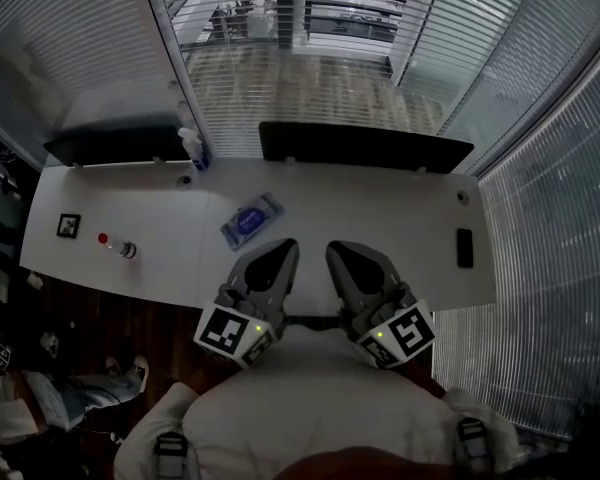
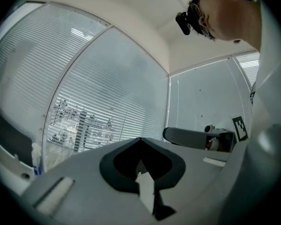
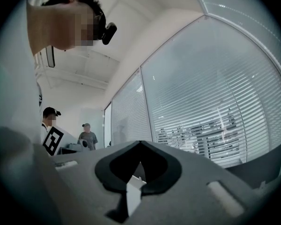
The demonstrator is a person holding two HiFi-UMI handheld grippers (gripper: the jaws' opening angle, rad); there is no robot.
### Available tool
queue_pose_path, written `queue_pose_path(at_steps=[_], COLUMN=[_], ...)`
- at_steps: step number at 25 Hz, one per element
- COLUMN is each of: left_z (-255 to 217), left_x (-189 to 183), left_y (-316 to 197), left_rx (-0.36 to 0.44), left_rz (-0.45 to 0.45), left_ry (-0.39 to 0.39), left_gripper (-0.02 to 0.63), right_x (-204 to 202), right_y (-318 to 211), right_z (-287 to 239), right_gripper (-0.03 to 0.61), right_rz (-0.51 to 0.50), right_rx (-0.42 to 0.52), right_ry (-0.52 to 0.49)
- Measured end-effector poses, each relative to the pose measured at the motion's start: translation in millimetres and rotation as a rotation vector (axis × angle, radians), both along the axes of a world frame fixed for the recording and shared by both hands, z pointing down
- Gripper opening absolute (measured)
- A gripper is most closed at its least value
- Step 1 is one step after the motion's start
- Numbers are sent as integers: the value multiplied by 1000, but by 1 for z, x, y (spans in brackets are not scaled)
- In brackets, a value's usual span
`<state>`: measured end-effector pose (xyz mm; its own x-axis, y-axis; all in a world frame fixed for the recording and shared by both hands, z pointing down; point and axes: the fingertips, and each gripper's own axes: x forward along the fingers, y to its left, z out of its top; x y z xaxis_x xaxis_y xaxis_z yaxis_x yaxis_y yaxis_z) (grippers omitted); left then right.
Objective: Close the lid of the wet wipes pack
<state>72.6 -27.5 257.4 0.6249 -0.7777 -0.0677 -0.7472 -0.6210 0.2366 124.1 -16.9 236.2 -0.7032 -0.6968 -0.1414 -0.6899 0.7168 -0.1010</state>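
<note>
The wet wipes pack (image 1: 251, 220), blue and flat, lies at an angle on the white table (image 1: 380, 218), a little left of its middle. It is too small to tell how its lid stands. My left gripper (image 1: 285, 250) and right gripper (image 1: 337, 252) are held side by side over the table's near edge, close to my body, just short of the pack and apart from it. Both are shut with nothing between the jaws. The left gripper (image 2: 140, 143) and the right gripper (image 3: 139, 145) point up at blinds and ceiling in their own views, where the pack is not in sight.
A small red-capped bottle (image 1: 117, 246) and a black-framed card (image 1: 68, 225) lie at the table's left. A spray bottle (image 1: 192, 148) and two dark monitors (image 1: 365, 146) stand at the back. A black object (image 1: 465, 248) lies at the right. A person (image 3: 88, 137) stands far off.
</note>
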Motion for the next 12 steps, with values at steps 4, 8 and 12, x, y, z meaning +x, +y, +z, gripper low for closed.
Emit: queue_pose_path(at_steps=[4, 8, 12], left_z=[1, 0, 1], left_x=[2, 3, 4], left_y=[-1, -2, -3], left_rx=[0, -3, -4], left_rz=[-1, 0, -2], left_ry=[-2, 0, 0], left_gripper=[3, 2, 3], right_x=[1, 2, 2], right_y=[-1, -2, -3], right_z=[-1, -1, -1], right_gripper=[-2, -2, -1], right_rz=[2, 0, 0], right_rx=[3, -1, 1], right_ry=[-21, -10, -10])
